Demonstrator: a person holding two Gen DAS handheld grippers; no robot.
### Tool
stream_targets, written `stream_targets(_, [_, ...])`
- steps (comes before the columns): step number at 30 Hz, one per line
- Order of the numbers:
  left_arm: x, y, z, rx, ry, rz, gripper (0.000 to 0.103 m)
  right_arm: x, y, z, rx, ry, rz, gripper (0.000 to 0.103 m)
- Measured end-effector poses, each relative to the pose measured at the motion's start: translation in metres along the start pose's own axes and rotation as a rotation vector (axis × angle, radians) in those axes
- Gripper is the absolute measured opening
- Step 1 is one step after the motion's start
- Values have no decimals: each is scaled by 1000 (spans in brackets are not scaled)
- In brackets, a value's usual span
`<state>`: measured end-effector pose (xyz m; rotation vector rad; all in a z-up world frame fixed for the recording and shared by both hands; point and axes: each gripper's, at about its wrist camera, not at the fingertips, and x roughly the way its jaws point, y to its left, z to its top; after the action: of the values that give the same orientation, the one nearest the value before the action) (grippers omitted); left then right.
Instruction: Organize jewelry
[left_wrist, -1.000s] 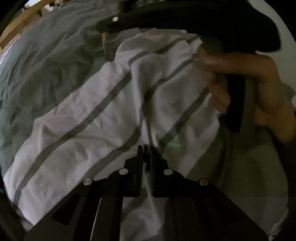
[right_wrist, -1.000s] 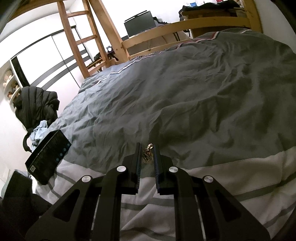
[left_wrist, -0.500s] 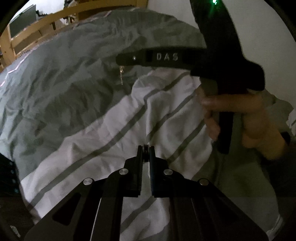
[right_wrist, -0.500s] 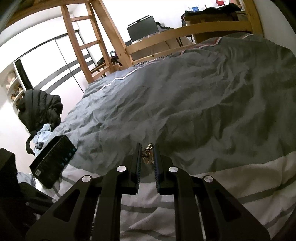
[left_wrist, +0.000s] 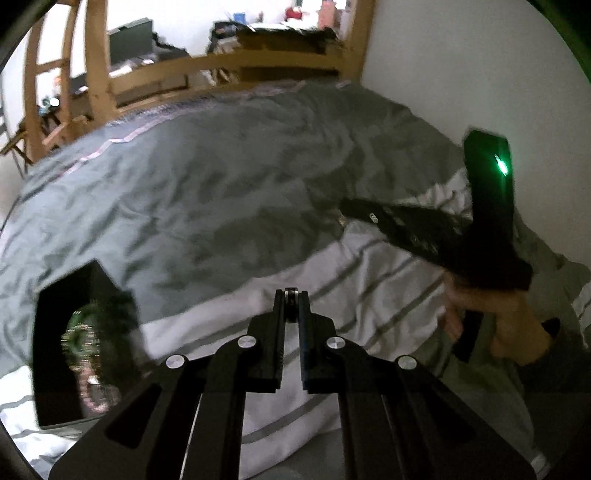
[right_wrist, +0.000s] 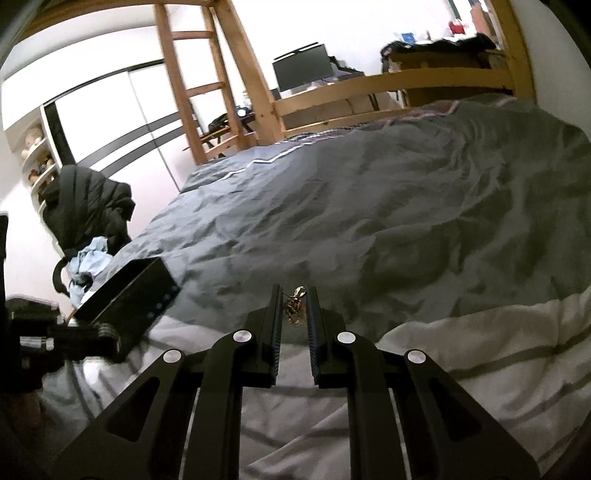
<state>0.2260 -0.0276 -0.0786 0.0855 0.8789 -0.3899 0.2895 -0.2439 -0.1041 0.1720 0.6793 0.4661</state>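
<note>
My left gripper (left_wrist: 291, 295) is shut on a small dark ring-shaped piece (left_wrist: 291, 300) pinched at its fingertips, above a white striped cloth (left_wrist: 369, 280) on the bed. An open black jewelry box (left_wrist: 81, 343) with jewelry inside stands at the lower left. My right gripper (right_wrist: 294, 295) is shut on a gold chain piece (right_wrist: 295, 308), held over the grey duvet (right_wrist: 369, 221). The box also shows in the right wrist view (right_wrist: 129, 299) at the left. The right gripper shows in the left wrist view (left_wrist: 424, 229), held by a hand.
A wooden bed frame and ladder (right_wrist: 207, 88) stand at the far end, with a monitor (right_wrist: 301, 66) behind. A black jacket (right_wrist: 88, 206) hangs at the left. A white wall (left_wrist: 443, 74) borders the bed on the right.
The left gripper has swung up and to the left, bringing the jewelry box into view. The right gripper has stayed shut on the gold chain and tilted up slightly.
</note>
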Motion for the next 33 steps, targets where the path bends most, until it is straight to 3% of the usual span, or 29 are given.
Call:
stream_targets(7, [-41, 35, 3, -72, -92, 48, 5, -18, 42, 3, -38, -17, 27, 13])
stream_targets(17, [-69, 88, -7, -170, -163, 85, 5, -13, 85, 10, -62, -1, 81, 13])
stream_targets(29, [-82, 150, -25, -274, -204, 121, 5, 11, 161, 30, -49, -14, 303, 13])
stream_targets(33, [-84, 175, -35, -343, -212, 97, 5, 27, 193, 32, -70, -3, 369, 13])
